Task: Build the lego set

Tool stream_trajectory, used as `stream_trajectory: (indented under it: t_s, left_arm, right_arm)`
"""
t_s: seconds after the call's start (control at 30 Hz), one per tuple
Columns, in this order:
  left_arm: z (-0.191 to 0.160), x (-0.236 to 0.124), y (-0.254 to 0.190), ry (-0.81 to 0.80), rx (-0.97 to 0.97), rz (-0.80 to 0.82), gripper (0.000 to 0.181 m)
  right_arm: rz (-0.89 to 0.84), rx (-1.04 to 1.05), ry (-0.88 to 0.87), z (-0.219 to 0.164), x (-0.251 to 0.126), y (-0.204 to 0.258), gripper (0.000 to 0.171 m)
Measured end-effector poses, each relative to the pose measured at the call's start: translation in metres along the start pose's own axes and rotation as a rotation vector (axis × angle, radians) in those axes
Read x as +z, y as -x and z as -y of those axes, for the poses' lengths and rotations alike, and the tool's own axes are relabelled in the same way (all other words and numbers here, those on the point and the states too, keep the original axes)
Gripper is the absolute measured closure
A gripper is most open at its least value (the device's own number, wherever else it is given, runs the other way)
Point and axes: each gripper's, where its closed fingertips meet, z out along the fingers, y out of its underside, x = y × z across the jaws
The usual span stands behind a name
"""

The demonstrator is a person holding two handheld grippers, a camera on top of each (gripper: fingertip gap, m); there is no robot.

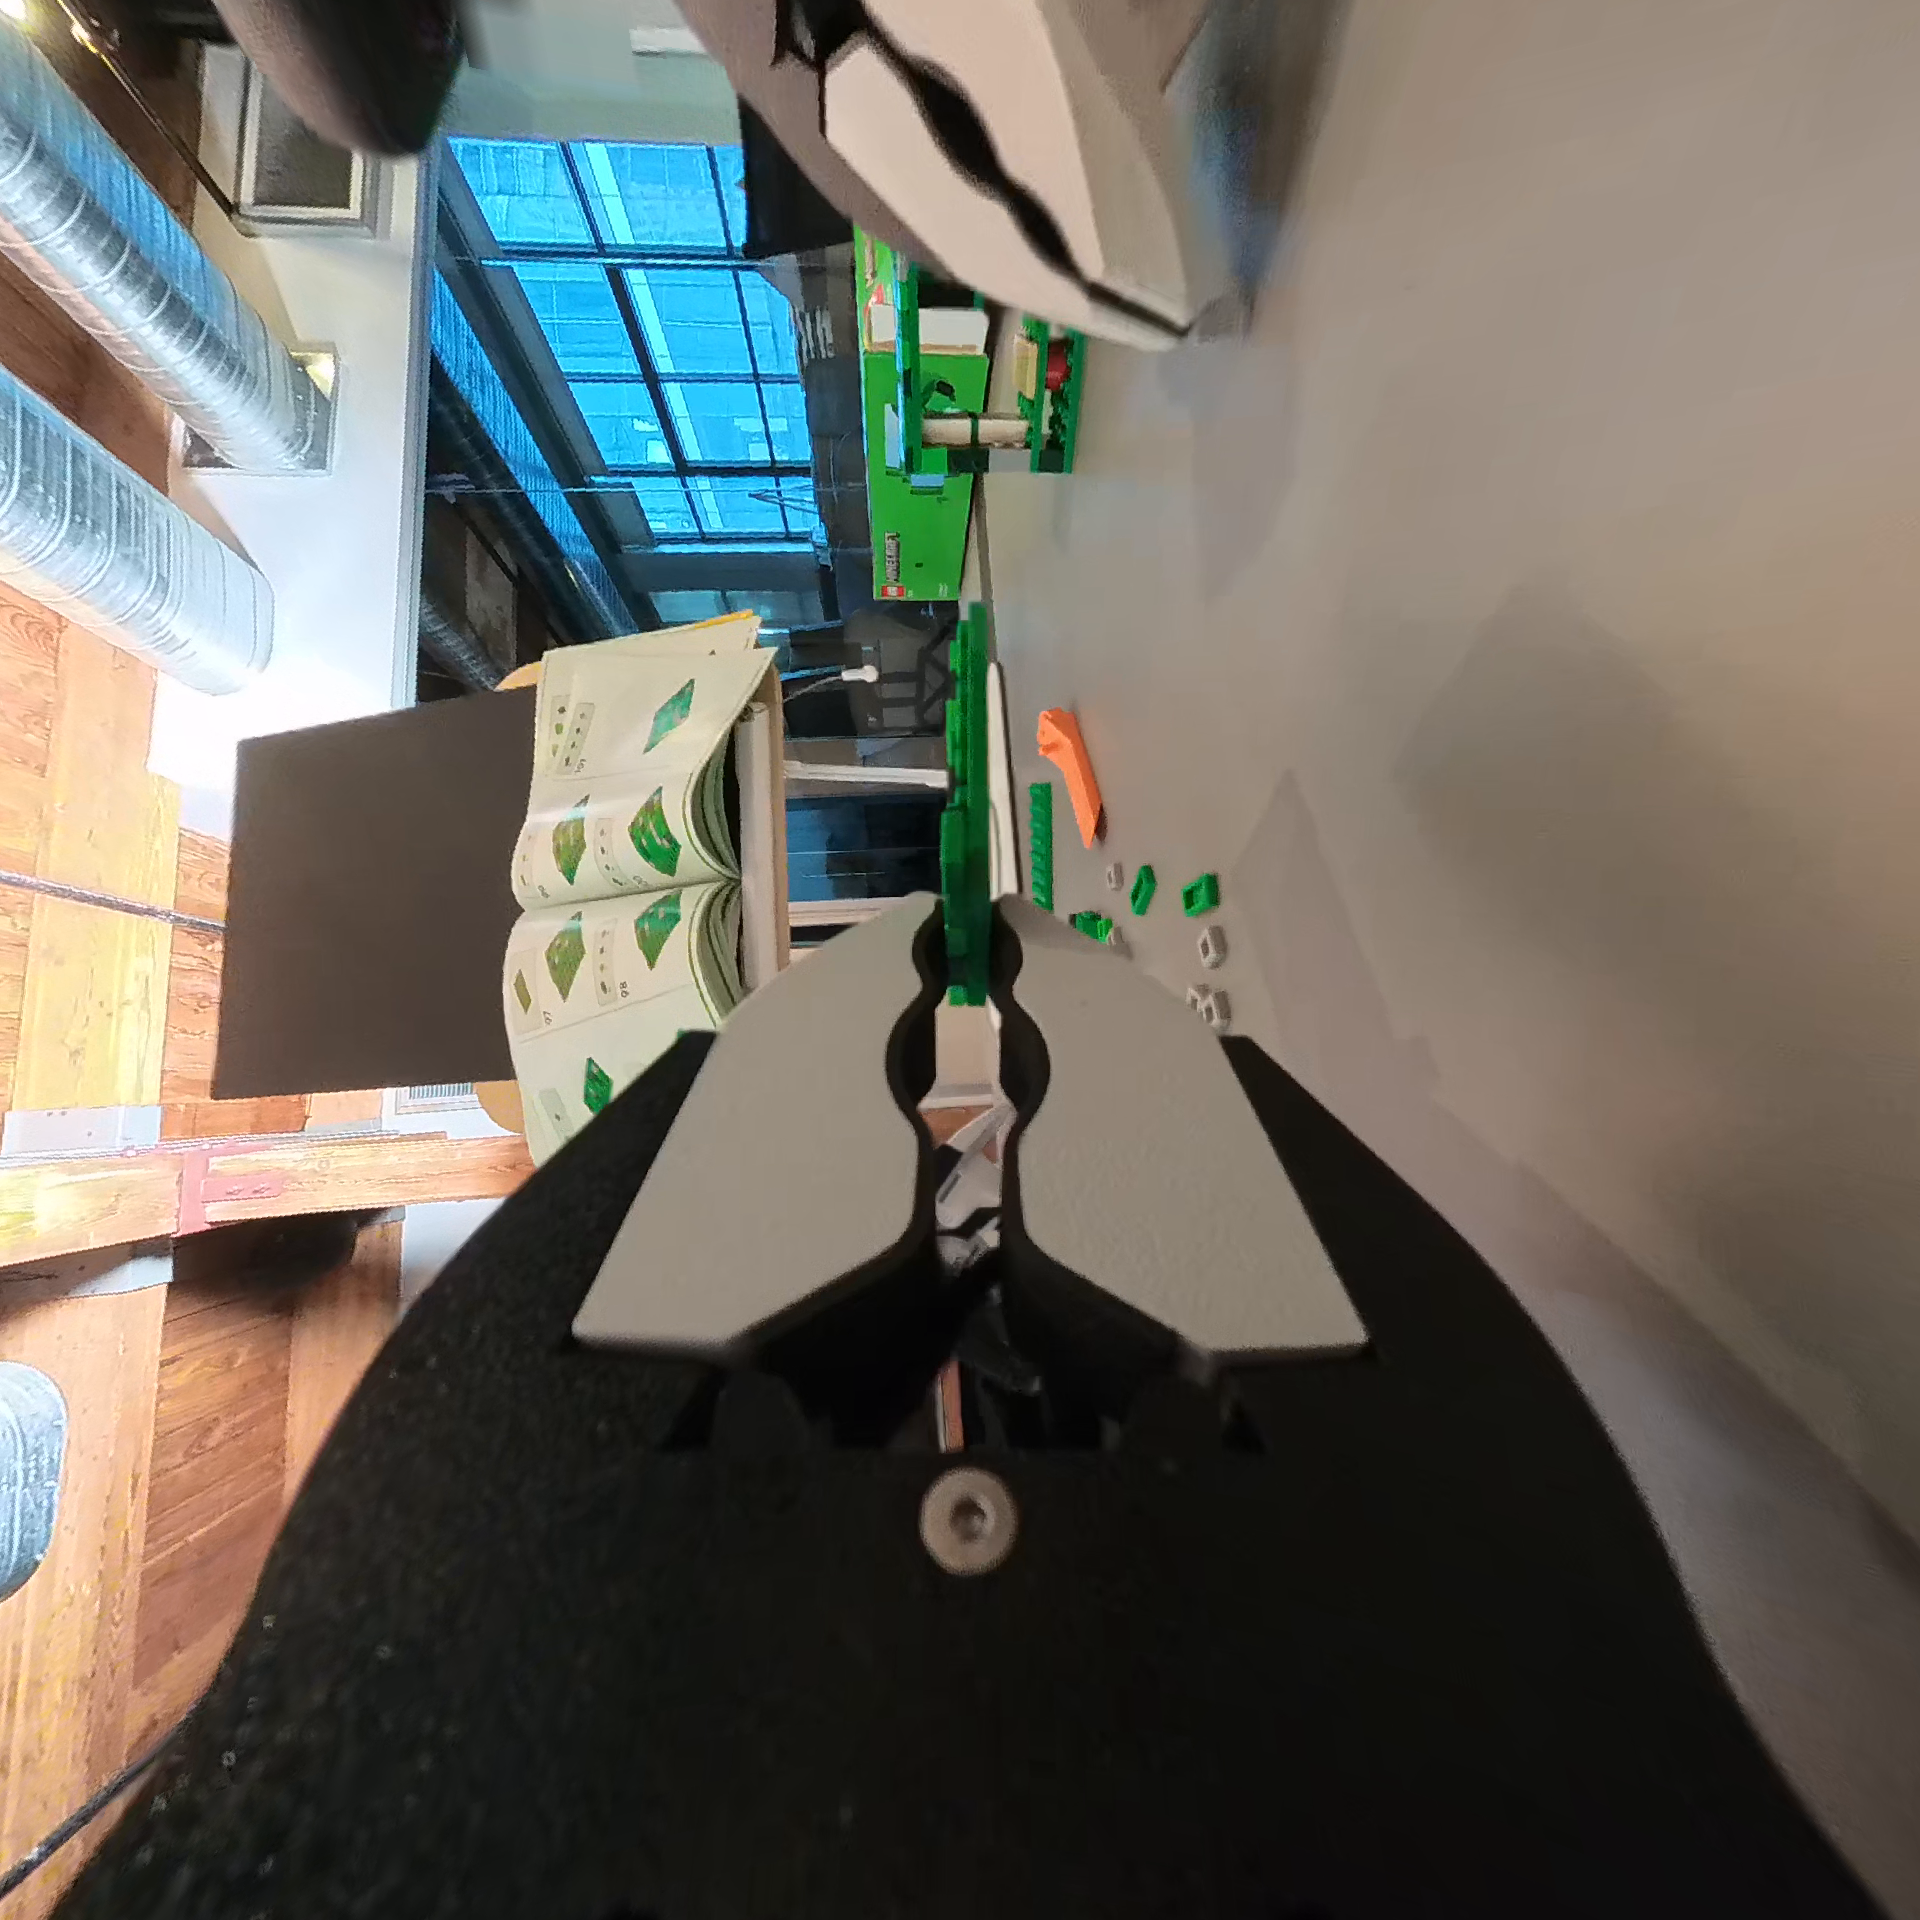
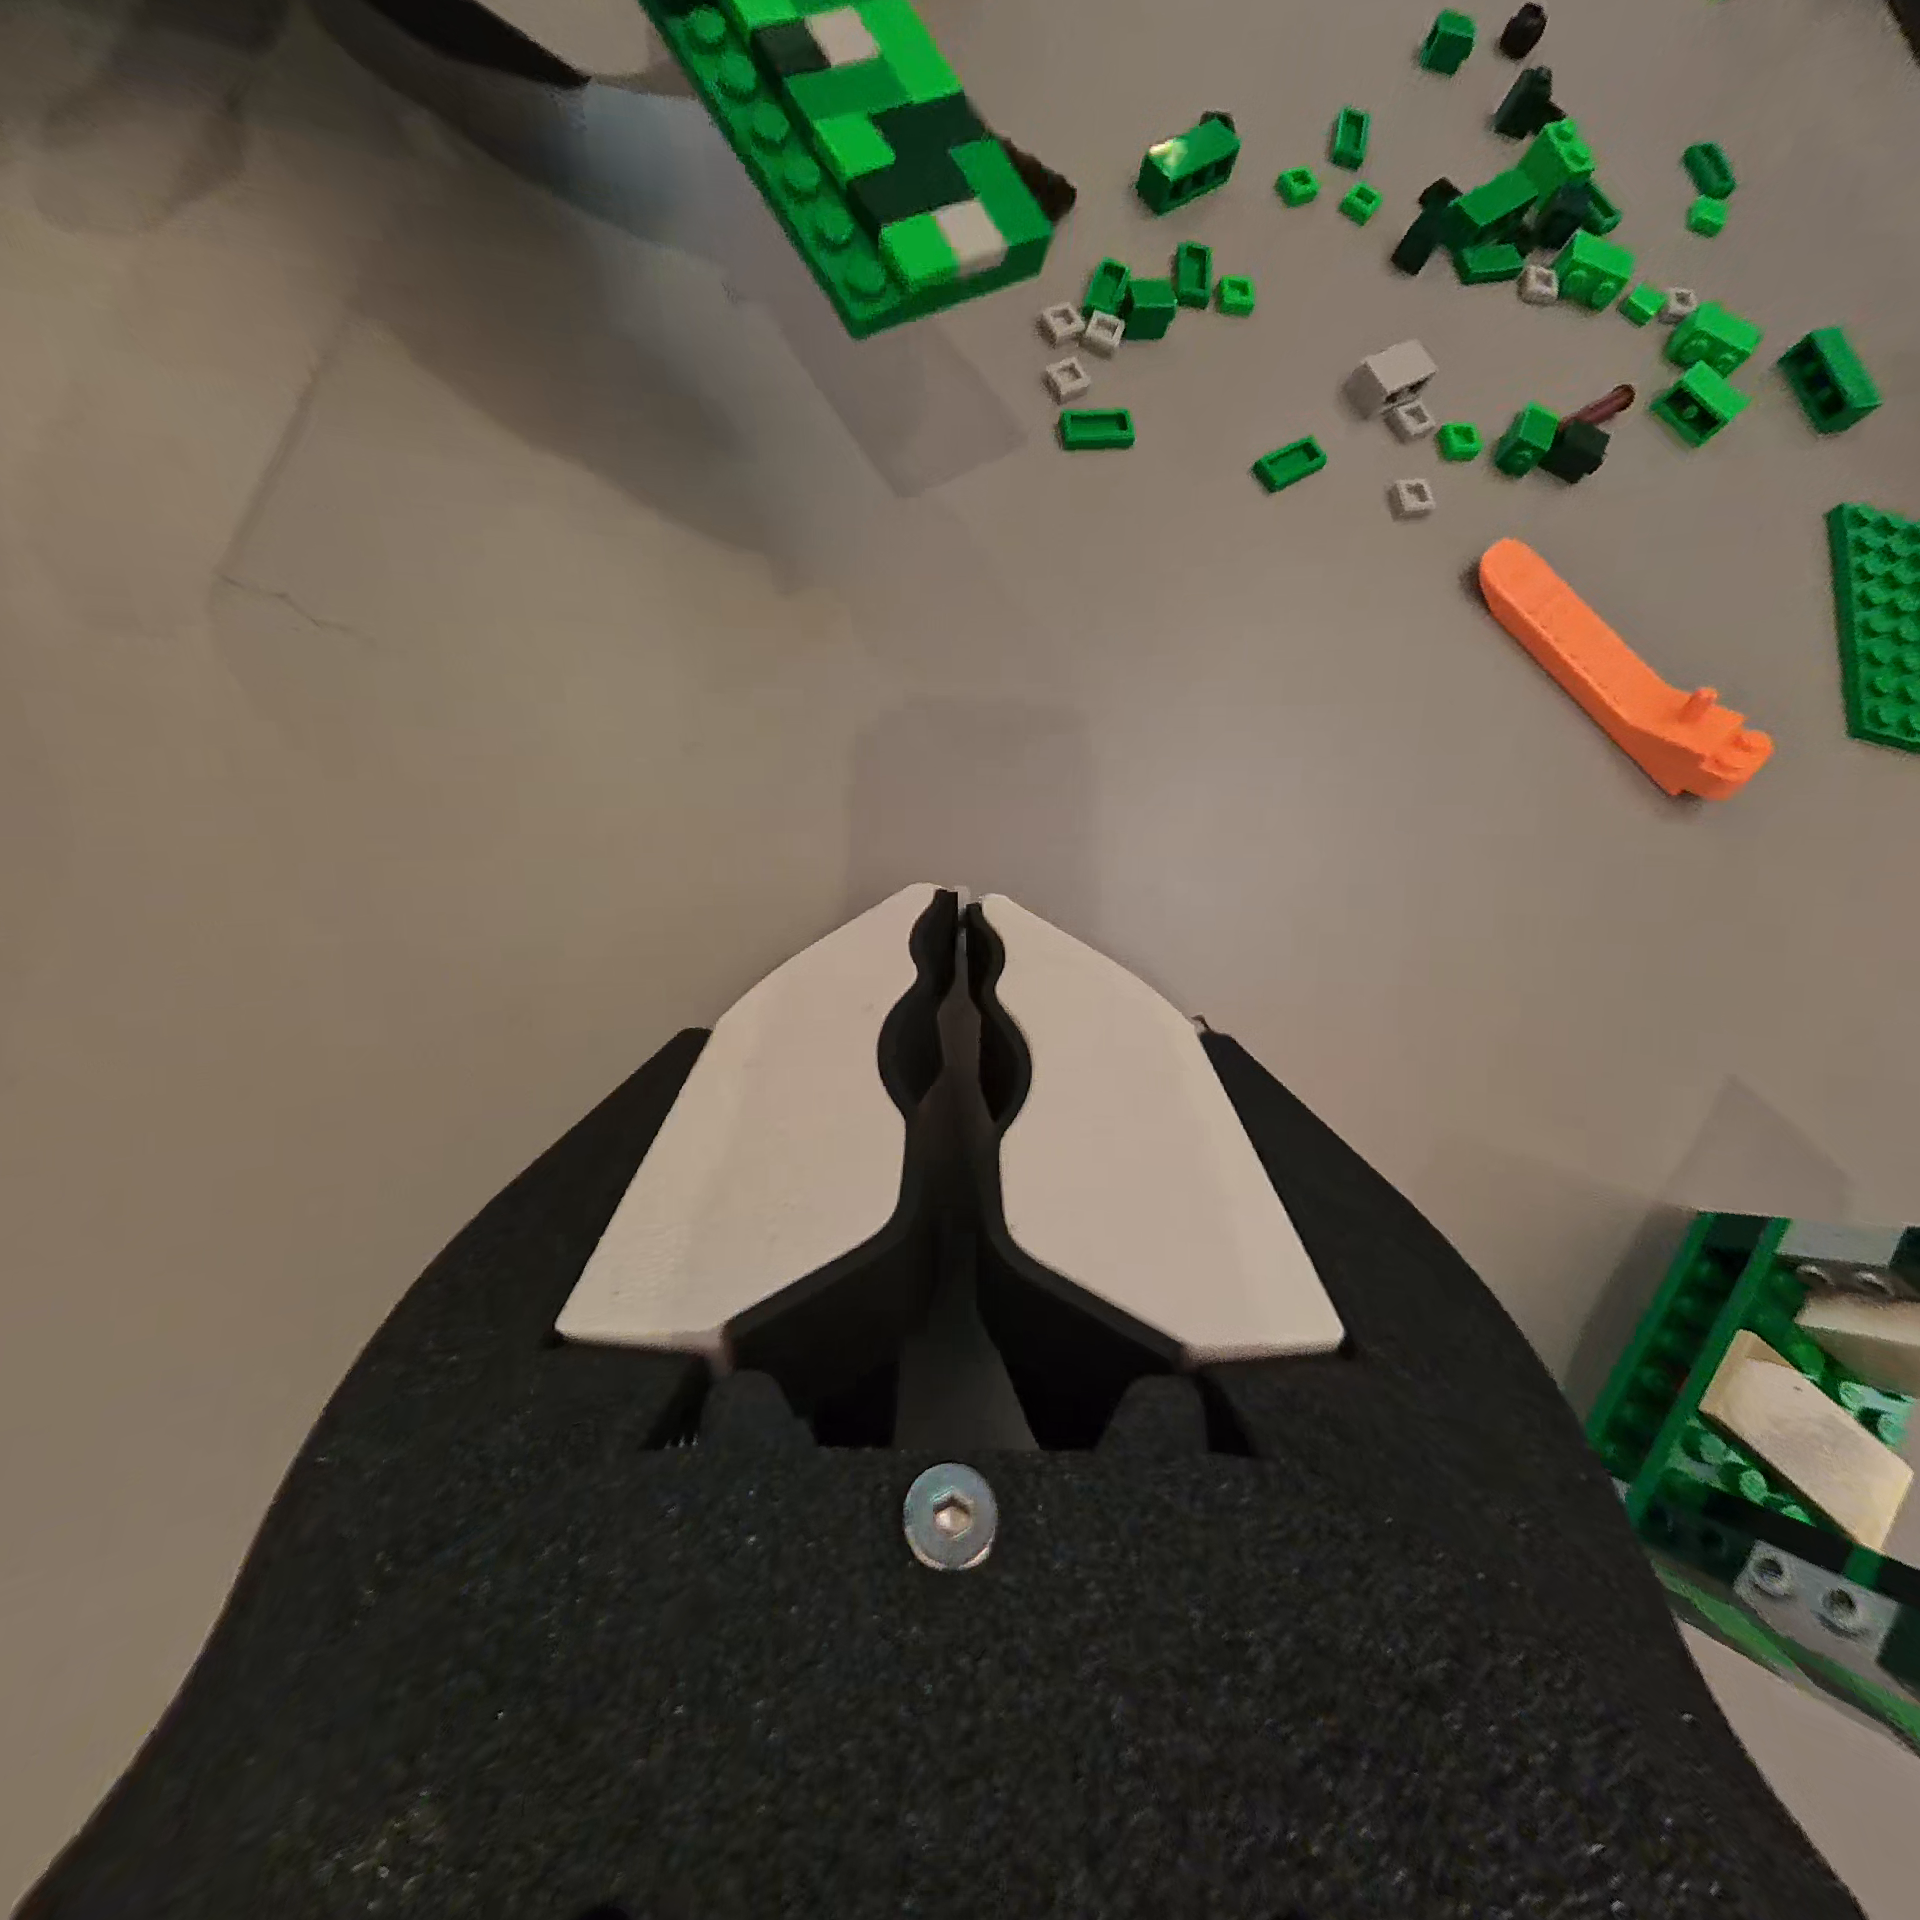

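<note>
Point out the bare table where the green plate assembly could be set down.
The widest bare table runs left of and ahead of the right hand-held gripper, below the green plate assembly and left of the orange brick separator. It is crowded upper right among the loose green and grey bricks and lower right by the partly built model.

From my right wrist view, the studded assembly (image 2: 873, 156) sits far ahead; loose bricks (image 2: 1538, 239) scatter to its right, the brick separator (image 2: 1621, 675) nearer, a baseplate (image 2: 1886, 634) beside it.
</note>
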Motion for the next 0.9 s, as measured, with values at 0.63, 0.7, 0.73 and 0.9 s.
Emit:
stream_trajectory:
  t_s: [0.63,0.7,0.73,0.9]
  left_arm:
    - [0.011,0.003,-0.004,-0.030,0.024,-0.018,0.175]
    - [0.012,0.004,-0.003,-0.032,0.025,-0.018,0.175]
    - [0.012,0.004,-0.004,-0.032,0.026,-0.021,0.175]
    - [0.014,0.004,-0.004,-0.033,0.041,-0.018,0.175]
  right_arm:
    - [0.302,0.266,0.139,0.012,-0.004,0.014,0.159]
    - [0.356,0.097,0.063,0.022,-0.009,0.040,0.158]
    - [0.348,0.032,0.053,0.022,-0.008,0.049,0.158]
    - [0.178,0.059,0.056,0.016,0.003,0.063,0.155]
